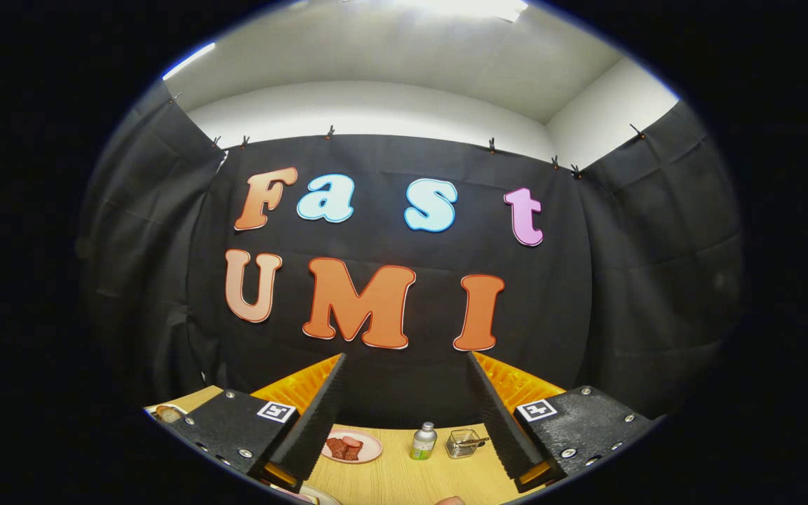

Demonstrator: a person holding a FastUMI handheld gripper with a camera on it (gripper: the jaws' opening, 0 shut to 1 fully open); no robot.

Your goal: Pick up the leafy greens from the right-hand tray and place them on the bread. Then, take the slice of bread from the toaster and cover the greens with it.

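Note:
My gripper (pixel 406 356) is held level above the wooden table (pixel 404 477) and faces the booth's black back wall. Its two fingers stand wide apart and open, with nothing between them. Low between the fingers, on the table, lies a pink plate (pixel 351 446) with reddish meat slices. A pale brown rounded piece (pixel 167 412), possibly bread, peeks out beside the left finger at the table's left end; I cannot tell what it is.
A small bottle (pixel 423 441) with a silver cap and green label stands right of the pink plate. Next to it sits a small wire holder (pixel 464 443). The rim of another plate (pixel 316 495) shows just below the left finger.

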